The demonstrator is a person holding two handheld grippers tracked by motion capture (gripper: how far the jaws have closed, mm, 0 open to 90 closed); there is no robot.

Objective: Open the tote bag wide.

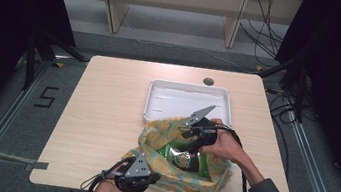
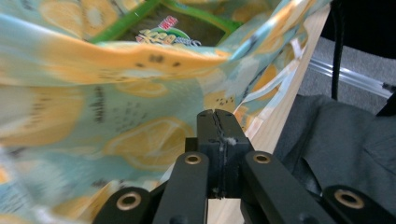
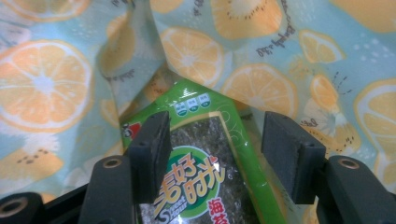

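Tabletop bag (image 1: 167, 176) (seaweed packet (image 1: 184, 159) inside)

Even overhead light brightens the worktop (image 1: 105, 117) against dark surroundings in the high view; shadows stay soft, and the close fruit-print fabric (image 2: 70, 121) blurs in the left gripper view

The table's (image 1: 105, 112) left half lay bare, giving free passage. The white tray (image 1: 189, 100) blocked the far side just beyond the fruit-print bag (image 1: 167, 174). The bag's walls crowded closely round the green packet (image 3: 205, 168), leaving scant room inside.
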